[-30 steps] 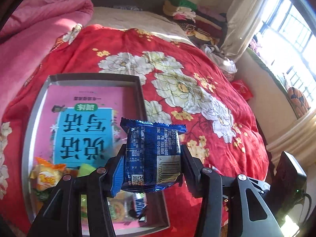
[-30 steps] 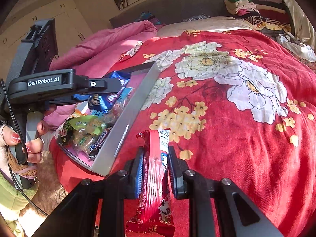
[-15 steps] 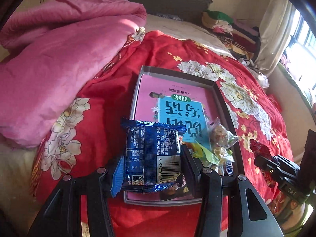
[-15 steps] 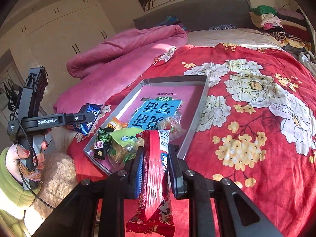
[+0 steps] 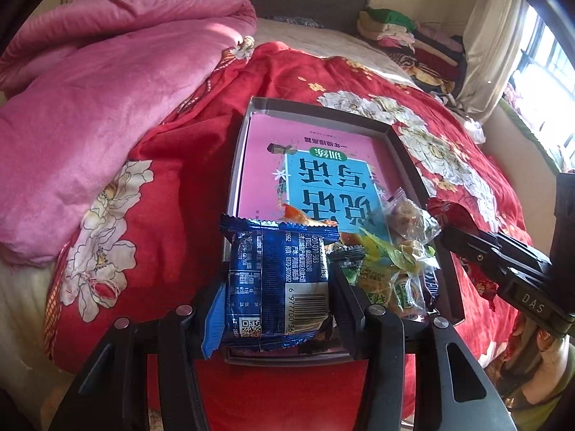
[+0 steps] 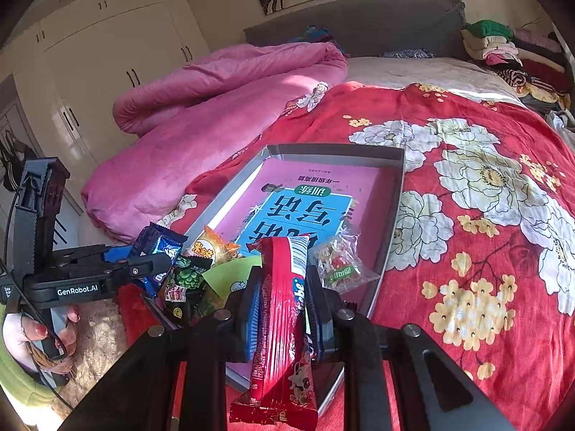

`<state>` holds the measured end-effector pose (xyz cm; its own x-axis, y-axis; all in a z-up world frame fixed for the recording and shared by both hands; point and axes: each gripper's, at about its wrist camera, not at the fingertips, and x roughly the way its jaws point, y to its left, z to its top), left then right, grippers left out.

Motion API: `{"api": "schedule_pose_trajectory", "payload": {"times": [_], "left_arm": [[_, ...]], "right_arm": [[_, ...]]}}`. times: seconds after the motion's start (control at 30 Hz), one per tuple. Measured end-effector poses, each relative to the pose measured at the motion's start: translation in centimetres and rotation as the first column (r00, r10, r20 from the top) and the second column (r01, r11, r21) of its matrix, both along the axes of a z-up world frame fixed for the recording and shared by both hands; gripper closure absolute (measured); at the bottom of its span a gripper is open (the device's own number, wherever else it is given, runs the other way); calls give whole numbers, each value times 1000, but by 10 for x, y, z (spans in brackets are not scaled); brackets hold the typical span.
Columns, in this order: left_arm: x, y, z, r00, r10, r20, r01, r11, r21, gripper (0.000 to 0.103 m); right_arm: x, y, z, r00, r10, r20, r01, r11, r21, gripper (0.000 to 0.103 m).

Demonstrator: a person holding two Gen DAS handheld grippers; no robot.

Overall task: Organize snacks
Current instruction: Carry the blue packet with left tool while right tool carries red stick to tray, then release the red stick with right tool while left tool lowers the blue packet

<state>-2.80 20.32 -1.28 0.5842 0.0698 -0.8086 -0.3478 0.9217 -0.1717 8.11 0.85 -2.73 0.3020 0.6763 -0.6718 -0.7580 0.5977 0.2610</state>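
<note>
Snacks are in both of your grippers. Your left gripper (image 5: 276, 287) has its jaws closed on a blue packet (image 5: 278, 283), which stands upright between the fingers, barcode side to the camera, over the near left corner of the grey tray (image 5: 413, 165). Your right gripper (image 6: 284, 301) has its jaws closed narrowly on a long red packet (image 6: 282, 319); the packet stands on edge between the fingers, its lower end hangs down below them, and its top end reaches over the near end of the tray.

The tray lies on the red flowered quilt (image 6: 485, 215), and a pink book with a blue panel (image 5: 323, 179) covers its floor. In the near end of the tray there is a small heap: an orange packet (image 6: 212, 249), green packets (image 5: 388, 273) and a clear bag of candies (image 6: 337, 265), which touch or overlap each other. A pink blanket (image 5: 107, 89) is piled on the left side of the bed, beside the tray but apart from it. Folded clothes (image 6: 503, 50) are stacked at the far right corner.
</note>
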Motion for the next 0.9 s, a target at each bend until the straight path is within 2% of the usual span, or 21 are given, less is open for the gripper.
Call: {"api": "schedule_pose_trajectory", "payload": {"times": [0.53,0.6,0.67,0.9], "left_arm": [[4,-2,-5,1000,-21,6,21,1000,-22,50],[4,-3,-5,1000,-20,5,20,1000,-22,50],[4,-2,-5,1000,-20,5,20,1000,-22,50],[3,-3,-5,1000,-17,3,17,1000,-22,50]], "right_arm": [[6,21,-15,1000,0,2,0,999,-45,79],[5,20,-14,1000,4,5,-4,999,-39,77],[4,18,-12,1000,2,13,-1,999,-37,70],[0,13,-11,1000,9,8,-9,999,-36,69]]}}
